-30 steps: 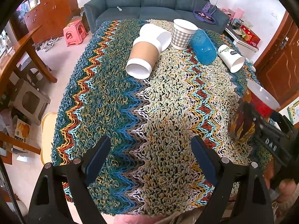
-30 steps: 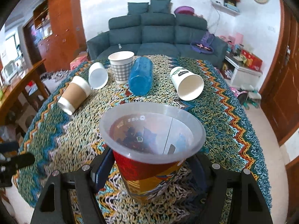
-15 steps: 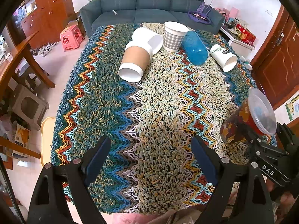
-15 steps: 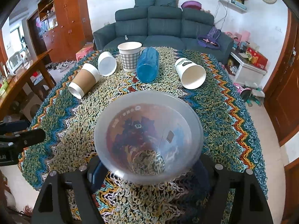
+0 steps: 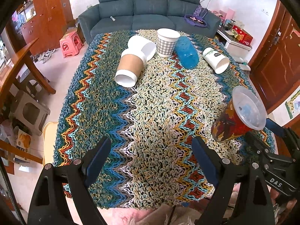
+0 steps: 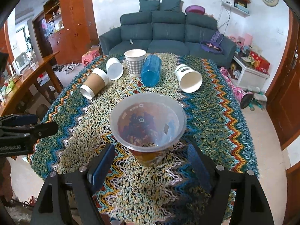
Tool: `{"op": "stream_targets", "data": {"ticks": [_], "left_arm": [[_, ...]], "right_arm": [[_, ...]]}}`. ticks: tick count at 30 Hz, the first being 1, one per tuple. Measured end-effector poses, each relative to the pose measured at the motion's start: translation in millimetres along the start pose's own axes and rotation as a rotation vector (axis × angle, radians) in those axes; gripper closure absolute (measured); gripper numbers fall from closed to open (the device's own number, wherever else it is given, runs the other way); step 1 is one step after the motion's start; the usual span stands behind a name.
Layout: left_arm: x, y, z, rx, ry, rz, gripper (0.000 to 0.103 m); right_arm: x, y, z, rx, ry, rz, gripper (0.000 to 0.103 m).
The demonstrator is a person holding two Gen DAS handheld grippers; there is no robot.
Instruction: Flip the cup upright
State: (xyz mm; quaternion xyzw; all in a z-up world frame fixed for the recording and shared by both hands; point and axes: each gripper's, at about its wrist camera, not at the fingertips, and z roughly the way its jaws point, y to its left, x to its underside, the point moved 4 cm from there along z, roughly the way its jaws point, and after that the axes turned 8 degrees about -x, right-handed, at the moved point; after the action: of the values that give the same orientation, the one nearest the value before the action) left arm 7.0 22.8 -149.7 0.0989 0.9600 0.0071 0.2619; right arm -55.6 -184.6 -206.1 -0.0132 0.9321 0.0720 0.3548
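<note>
Now, your checks, all placed against the checked cup (image 6: 134, 62) at the far end of the rug:

Task cup: the red printed cup (image 6: 148, 129) stands mouth-up on the zigzag rug (image 6: 215, 123), well nearer you than the checked cup and close to the near edge. In the left wrist view it looks tipped, though the fisheye may account for that.

Right gripper (image 6: 150, 161): its jaws stand wide, one either side of the cup's base, with a visible gap on both sides. It has hold of nothing.

Left gripper (image 5: 150, 159): parted just as wide and empty, hovering over bare rug, well apart from every cup.

Risk, withdrawal: if you pull the right gripper out crookedly, a blue pad (image 6: 102, 164) could catch the narrow base and topple the cup, which looks light and top-heavy.

Risk, footing: the looped pile is uneven, so you may find the cup rocks by itself.

Risk, edge: a knock toward you could send it off the rug.

Others: the brown sleeved cup (image 6: 93, 83), blue tumbler (image 6: 151, 70) and white cup (image 6: 188, 80) lie on their sides beside the checked cup.
</note>
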Motion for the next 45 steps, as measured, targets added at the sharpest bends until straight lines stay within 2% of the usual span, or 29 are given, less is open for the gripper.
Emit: {"op": "stream_targets", "data": {"ticks": [6, 11, 14, 25, 34, 45], "left_arm": [[-2.2, -1.5, -15.0, 0.009, -0.014, -0.011, 0.013], [-13.2, 1.6, -33.0, 0.007, -0.041, -0.037, 0.013], [-22.5, 3.3, -46.3, -0.003, -0.073, -0.052, 0.013], [-49.5, 11.3, -87.3, -0.050, -0.153, -0.107, 0.013], [-54.8, 7.1, -93.5, -0.080, -0.158, -0.112, 0.013], [-59.9, 3.0, -95.3, -0.108, -0.158, -0.112, 0.013]], "right_arm": [[-13.2, 7.1, -38.2, 0.033, -0.094, -0.048, 0.023], [-40.3, 16.9, -53.8, 0.114, -0.094, -0.087, 0.023], [-55.7, 17.5, -60.7, 0.059, -0.065, -0.031, 0.023], [-82.4, 23.5, -85.8, 0.053, -0.059, 0.050, 0.023], [-102.4, 22.1, -96.0, 0.069, -0.084, 0.078, 0.023], [-111.4, 25.0, -101.2, 0.066, -0.103, 0.071, 0.023]]}}
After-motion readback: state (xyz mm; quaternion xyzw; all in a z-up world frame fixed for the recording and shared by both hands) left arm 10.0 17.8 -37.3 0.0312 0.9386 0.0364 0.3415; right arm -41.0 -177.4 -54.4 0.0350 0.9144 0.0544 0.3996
